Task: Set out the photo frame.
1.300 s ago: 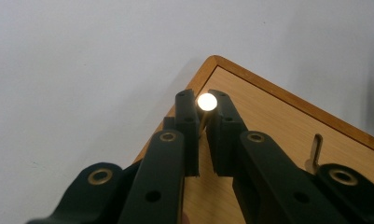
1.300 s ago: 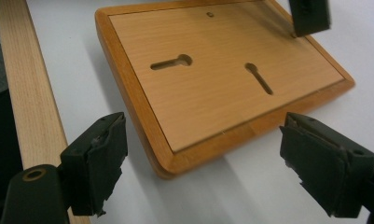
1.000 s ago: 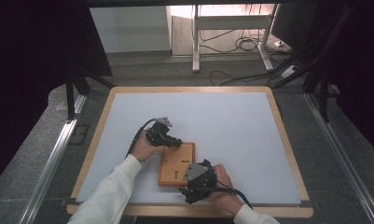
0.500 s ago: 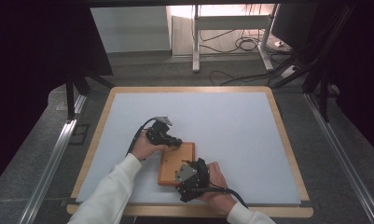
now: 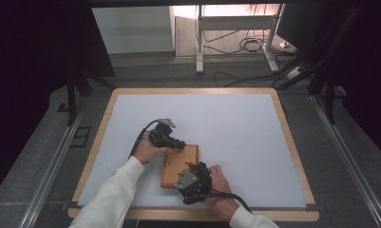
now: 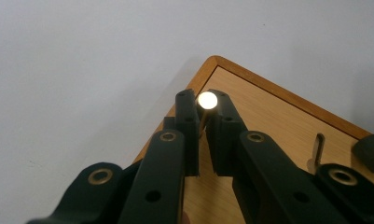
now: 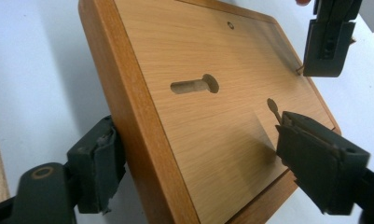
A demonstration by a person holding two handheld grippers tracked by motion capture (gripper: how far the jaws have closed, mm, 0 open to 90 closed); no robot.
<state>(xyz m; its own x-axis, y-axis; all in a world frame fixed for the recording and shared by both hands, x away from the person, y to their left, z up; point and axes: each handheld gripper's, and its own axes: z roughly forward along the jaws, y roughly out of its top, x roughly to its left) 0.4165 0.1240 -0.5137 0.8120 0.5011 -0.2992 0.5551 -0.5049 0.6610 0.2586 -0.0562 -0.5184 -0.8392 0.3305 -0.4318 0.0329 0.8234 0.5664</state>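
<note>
Working at a white-topped table [image 5: 235, 123] with a pale wood rim, a person in white sleeves handles a flat wooden board [image 5: 185, 156] with a two-jaw gripper in each hand. The board lies near the table's front edge, between the two hands, its darker raised border framing a lighter panel. The left gripper [image 6: 202, 122] stands at the board's far corner with its jaws drawn narrow onto a small metal pin [image 6: 207, 100], whose bright round end shines between the tips. The right gripper [image 7: 198, 158] reaches from the near side, its jaws spread wide across the board's width: one sits against the outer side edge, the other rests over the panel by the opposite border. These jaws have just been closing in with the board between them; whether both now press on the wood cannot be told. A keyhole-shaped slot [image 7: 195, 85] is cut into the panel, with a second, smaller slot [image 7: 273, 106] just beside the right gripper's far jaw. Black cables trail from both grippers across the table.
</note>
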